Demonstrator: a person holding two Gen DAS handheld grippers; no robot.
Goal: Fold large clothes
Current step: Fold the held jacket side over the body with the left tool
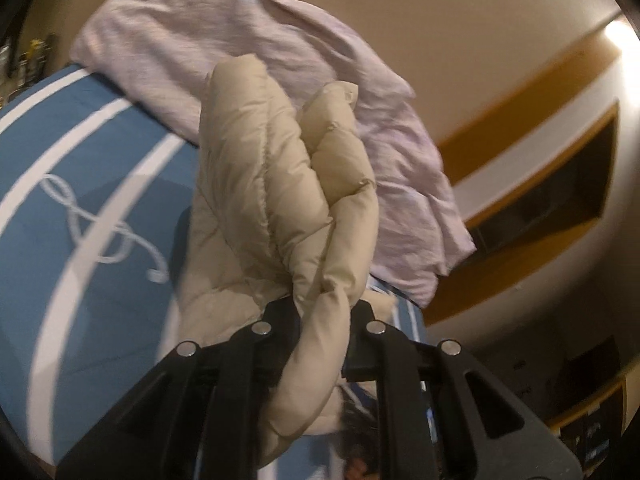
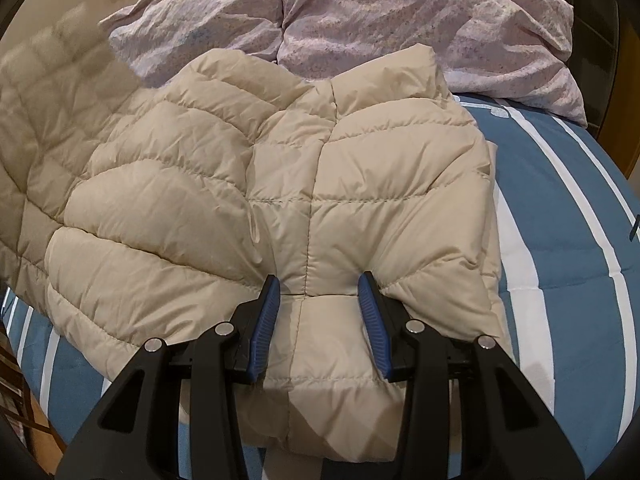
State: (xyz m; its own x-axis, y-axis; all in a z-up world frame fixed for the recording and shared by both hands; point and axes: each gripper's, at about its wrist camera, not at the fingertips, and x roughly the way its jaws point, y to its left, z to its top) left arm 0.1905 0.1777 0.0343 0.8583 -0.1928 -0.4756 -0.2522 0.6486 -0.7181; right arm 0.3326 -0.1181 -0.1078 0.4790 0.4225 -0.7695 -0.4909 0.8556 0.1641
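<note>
Between the left gripper's (image 1: 320, 320) clamped jaws bunched a slippery jacket (image 2: 280, 184) fold; ahead of the right gripper (image 2: 318, 304), pressing half-open on it, the rest lay. A hard pull could slip it free.

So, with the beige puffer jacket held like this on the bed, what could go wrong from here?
1. The left gripper pinches only a thin bunch of the slippery jacket; it may slide out.
2. The right gripper presses the jacket with its jaws apart, not clamped, so the fold may shift.
3. The lifted part may drag against the lilac pillows.
</note>
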